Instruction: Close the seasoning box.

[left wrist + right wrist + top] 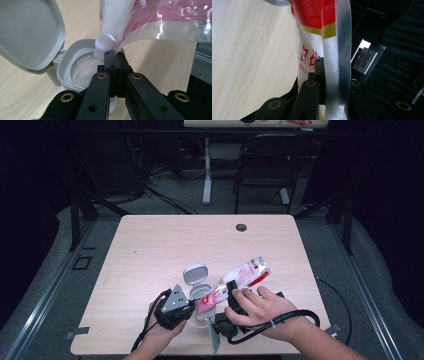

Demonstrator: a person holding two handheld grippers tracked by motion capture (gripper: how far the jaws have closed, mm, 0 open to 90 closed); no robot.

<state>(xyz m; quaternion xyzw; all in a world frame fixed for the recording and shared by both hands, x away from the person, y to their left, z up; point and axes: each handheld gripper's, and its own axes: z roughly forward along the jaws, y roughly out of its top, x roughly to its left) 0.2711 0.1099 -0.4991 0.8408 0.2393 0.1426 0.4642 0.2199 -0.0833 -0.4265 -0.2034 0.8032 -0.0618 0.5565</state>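
The left gripper (113,58) has its jaws together, with a corner fold of the pouch (150,22) pinched at their tips just beside the spout (103,46). The right gripper (329,72) is clamped on the pouch's flat sealed edge, near its far, upper end. The pouch is tilted, spout down, over the open jar (75,72), which stands on the surface (150,250) near its front edge, between the two hands; its hinged lid (27,32) is swung back and upright.

Handling, as judged from the views:
- Pouch: soft film, probably slippery, with loose white granules inside. It will sag and fold where unsupported, and its weight shifts toward the spout as it tilts. Grip the stiff seal strip or the rigid spout collar, not the filled belly, which yields under pressure.
- Jar: light, rigid plastic that appears partly filled. It is not held, so a sideways push from the spout could shift or tip it. Keep the spout centred over the mouth.
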